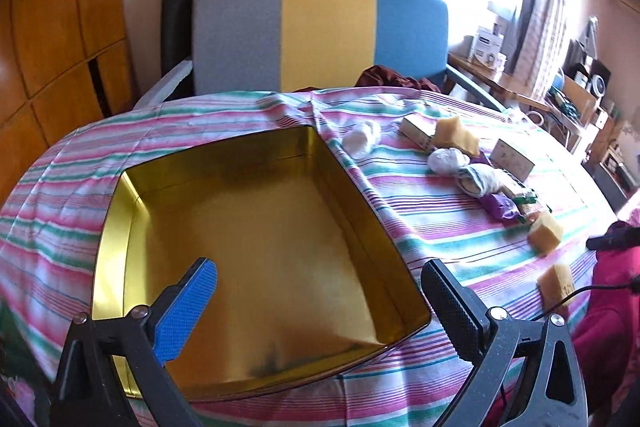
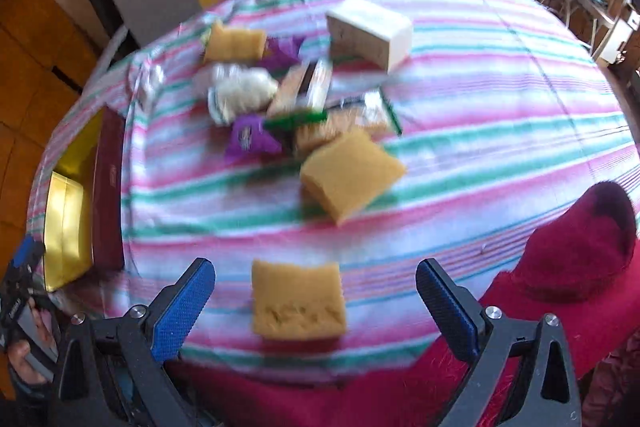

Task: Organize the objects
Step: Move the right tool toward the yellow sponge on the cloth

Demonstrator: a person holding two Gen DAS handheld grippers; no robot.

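Sponges and wrapped bits sit scattered on our striped tablecloth (image 1: 248,107), right of the gold tin (image 1: 256,247). Our left gripper (image 1: 320,283) hangs wide open over the tin, holding nothing. Our right gripper (image 2: 316,287) is spread wide around the nearest sponge (image 2: 298,301), not touching it.

A gold tin (image 1: 256,227) sits on a pink, green and white striped cloth (image 1: 440,227) with yellow sponges (image 2: 298,301) and purple wrappers (image 2: 250,139).

Glossy gold metal tin (image 1: 248,227), striped cloth (image 1: 440,227), porous matt sponges (image 2: 298,301).
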